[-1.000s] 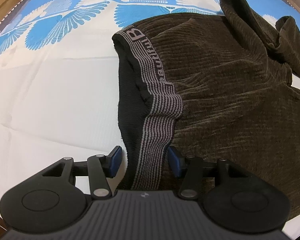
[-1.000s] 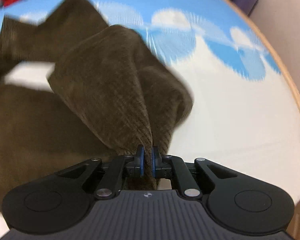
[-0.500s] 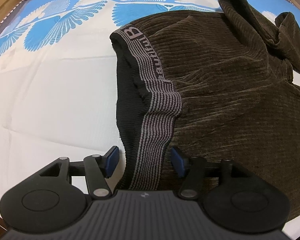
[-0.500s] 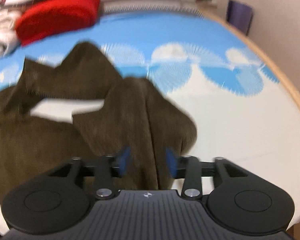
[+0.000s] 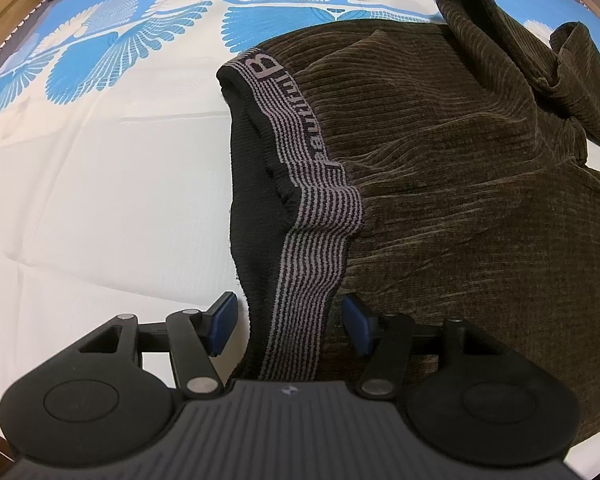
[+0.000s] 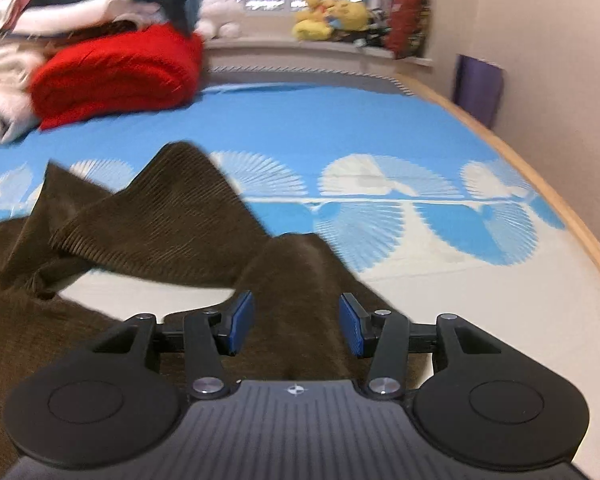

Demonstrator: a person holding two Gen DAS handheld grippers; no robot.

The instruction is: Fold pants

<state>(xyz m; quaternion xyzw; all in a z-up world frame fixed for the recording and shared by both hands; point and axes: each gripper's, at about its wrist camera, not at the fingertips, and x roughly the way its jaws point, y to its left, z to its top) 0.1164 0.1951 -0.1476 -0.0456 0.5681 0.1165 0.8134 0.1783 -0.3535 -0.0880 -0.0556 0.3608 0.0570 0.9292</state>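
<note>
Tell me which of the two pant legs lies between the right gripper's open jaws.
The nearer pant leg, running toward the right gripper; its pads stand clear of it. The other leg lies folded farther off, to the left.

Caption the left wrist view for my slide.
Open left hand-held gripper straddles striped waistband of brown corduroy pants on bedsheet.

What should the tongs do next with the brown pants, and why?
Probably close the left tongs on the waistband. It lies between their open pads untouched, and the right tongs are open too, so the pants lie loose on the bed, legs rumpled, nothing gripped for folding.
</note>
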